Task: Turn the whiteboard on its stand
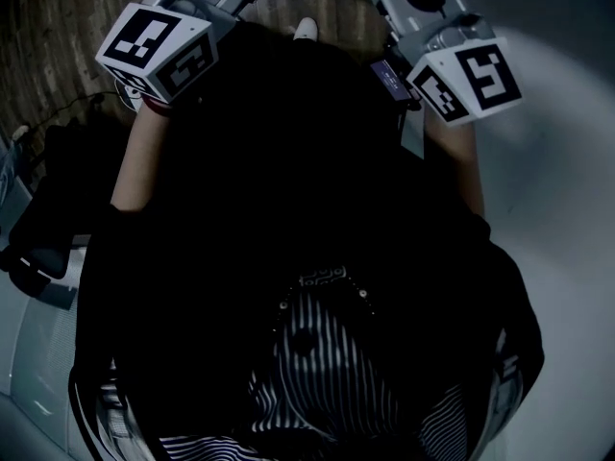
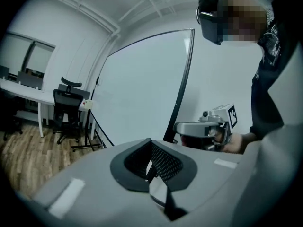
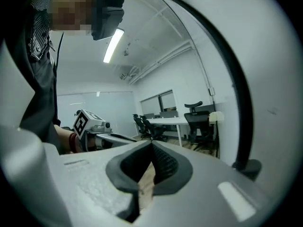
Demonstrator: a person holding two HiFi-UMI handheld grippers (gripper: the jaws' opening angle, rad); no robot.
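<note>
While the person is holding both grippers up in front of the chest, neither one is gripping anything.

Left gripper (image 2: 151,144): the jaws are sitting closed, tips meeting, nothing between them.

Right gripper (image 3: 151,144): the same, with the jaws pressing together at the tips and holding nothing. A strip of wooden floor (image 3: 146,186) is showing through the slot below them.

Head view: the person's dark shirt (image 1: 288,181) is filling most of the frame and a striped garment (image 1: 317,353) is showing at the bottom. The left marker cube (image 1: 156,51) and the right marker cube (image 1: 471,80) are sitting at the top corners, well apart.

Whiteboard (image 2: 142,84): it is standing upright just beyond the grippers, and neither gripper's jaws are resting on it.
- In the left gripper view its pale face is filling the middle of the frame. Its dark frame edge (image 2: 183,79) is running down just right of the jaws, with the right gripper showing on the far side of that edge.
- In the right gripper view the board is lying close along the right side, its edge curving down to a dark fitting (image 3: 248,167).
- The black legs of the stand (image 2: 100,134) are reaching the floor at the board's left.

Farther back, an office chair (image 2: 66,105) is standing by a white tabletop (image 2: 23,90) along the wall. A strip light (image 3: 112,45) is glowing on the ceiling.
</note>
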